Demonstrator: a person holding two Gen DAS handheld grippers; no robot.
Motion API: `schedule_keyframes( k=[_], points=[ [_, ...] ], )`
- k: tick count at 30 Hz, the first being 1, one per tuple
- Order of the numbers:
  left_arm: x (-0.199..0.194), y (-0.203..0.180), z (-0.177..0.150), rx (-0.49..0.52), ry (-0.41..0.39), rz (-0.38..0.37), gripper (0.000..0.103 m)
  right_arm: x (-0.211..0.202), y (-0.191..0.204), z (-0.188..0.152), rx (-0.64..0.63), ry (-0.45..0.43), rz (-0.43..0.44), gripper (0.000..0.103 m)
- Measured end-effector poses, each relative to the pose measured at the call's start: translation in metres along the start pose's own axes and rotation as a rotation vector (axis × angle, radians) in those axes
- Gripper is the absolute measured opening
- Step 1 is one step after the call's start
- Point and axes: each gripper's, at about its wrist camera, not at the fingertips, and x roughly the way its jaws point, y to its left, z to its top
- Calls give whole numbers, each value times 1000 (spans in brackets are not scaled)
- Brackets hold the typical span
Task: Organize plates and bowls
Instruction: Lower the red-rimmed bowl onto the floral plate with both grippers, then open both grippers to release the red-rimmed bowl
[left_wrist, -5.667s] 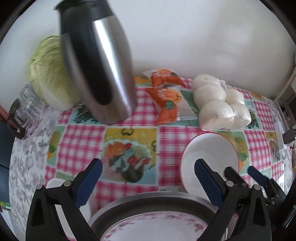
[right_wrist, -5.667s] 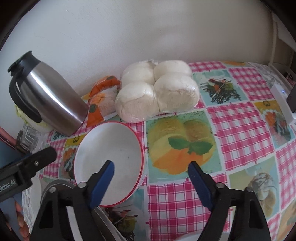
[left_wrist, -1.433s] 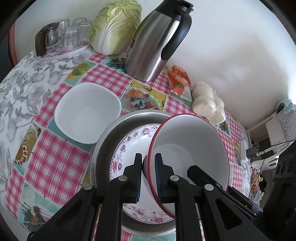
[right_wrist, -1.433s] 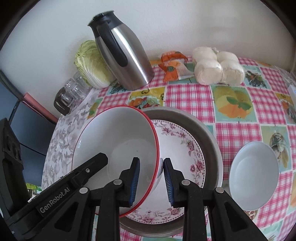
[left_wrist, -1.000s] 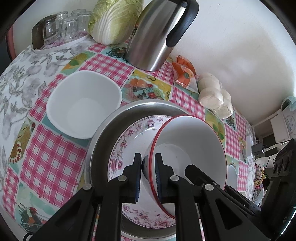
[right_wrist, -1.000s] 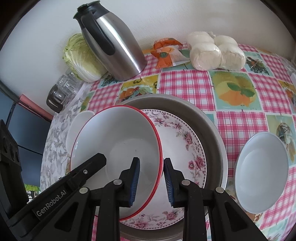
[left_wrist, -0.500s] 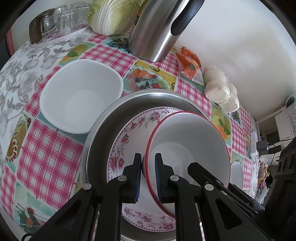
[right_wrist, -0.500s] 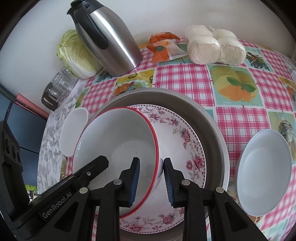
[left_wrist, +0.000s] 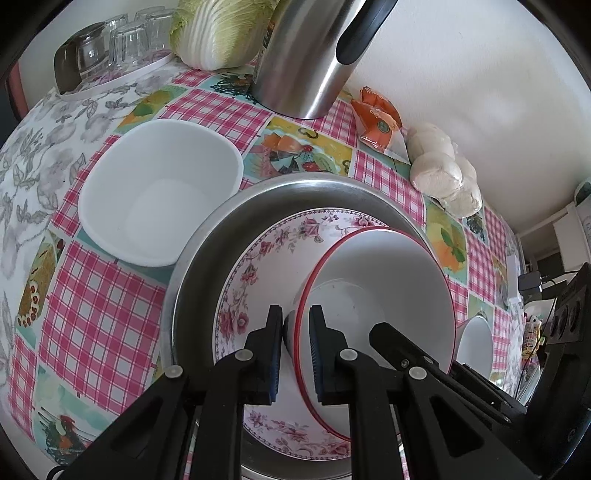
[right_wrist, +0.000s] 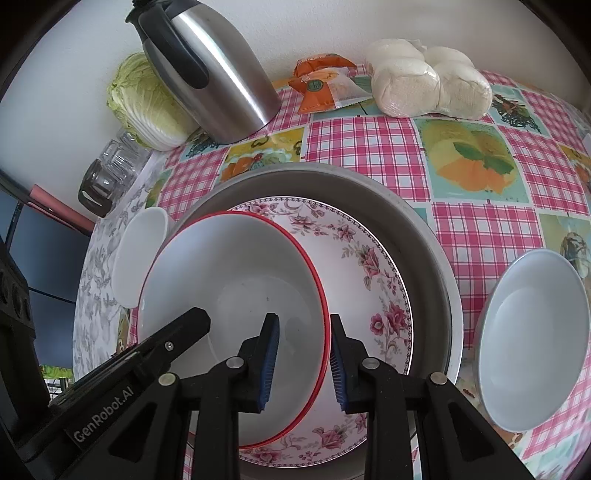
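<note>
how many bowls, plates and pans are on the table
bowls: 3, the red-rimmed bowl, the white bowl, the pale grey bowl
plates: 1, the floral plate
pans: 1, the metal pan
total: 5

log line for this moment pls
left gripper: shut on red-rimmed bowl | right gripper: shut on red-rimmed bowl | bowl over floral plate

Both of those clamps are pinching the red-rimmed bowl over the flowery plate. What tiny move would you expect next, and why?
Probably lower it a little, then let go. The left gripper and right gripper each clamp the red-rimmed bowl, which sits tilted over the floral plate inside the metal basin.
</note>
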Motion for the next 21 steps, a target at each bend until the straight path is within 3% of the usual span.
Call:
schedule_keyframes(
  k=[10,21],
  points=[
    [-2,1,1,16,10,0,13,0,-1,0,3,11,11,30],
    [-21,-1,4,48,-33,37,16,-29,-2,5,-13,-55,-2,30]
  ],
)
